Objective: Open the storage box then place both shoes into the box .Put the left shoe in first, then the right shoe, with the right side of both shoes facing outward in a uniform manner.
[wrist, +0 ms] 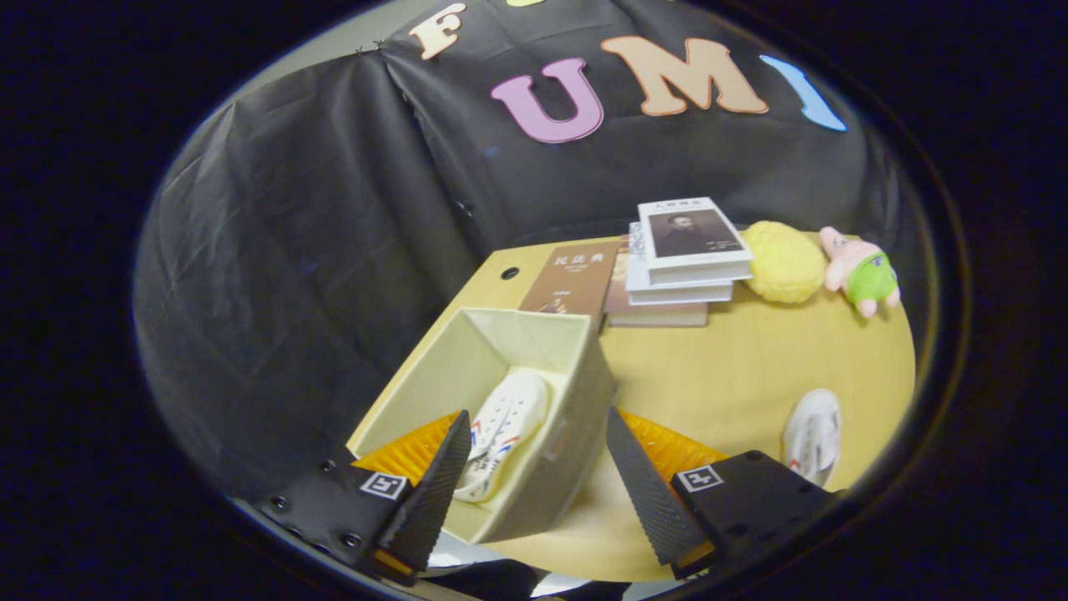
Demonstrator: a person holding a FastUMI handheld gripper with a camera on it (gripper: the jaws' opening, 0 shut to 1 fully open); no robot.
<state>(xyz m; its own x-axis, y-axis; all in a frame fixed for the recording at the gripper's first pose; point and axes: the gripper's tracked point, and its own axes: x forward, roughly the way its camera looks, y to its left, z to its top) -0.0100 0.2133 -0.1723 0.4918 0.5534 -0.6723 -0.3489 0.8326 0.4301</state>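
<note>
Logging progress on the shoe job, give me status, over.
Claw open, holding nothing, above the box's near wall. Storage box open, one shoe inside. Second shoe on the table, beside the box. Nothing in the way.

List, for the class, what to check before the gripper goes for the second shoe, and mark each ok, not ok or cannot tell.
1. Storage box open: ok.
2. First shoe lying inside the box: ok.
3. Its right side facing outward: cannot tell.
4. Gripper open and holding nothing: ok.
5. Second shoe on the table, nothing on it: ok.
6. Books and soft toys away from that shoe: ok.
</note>
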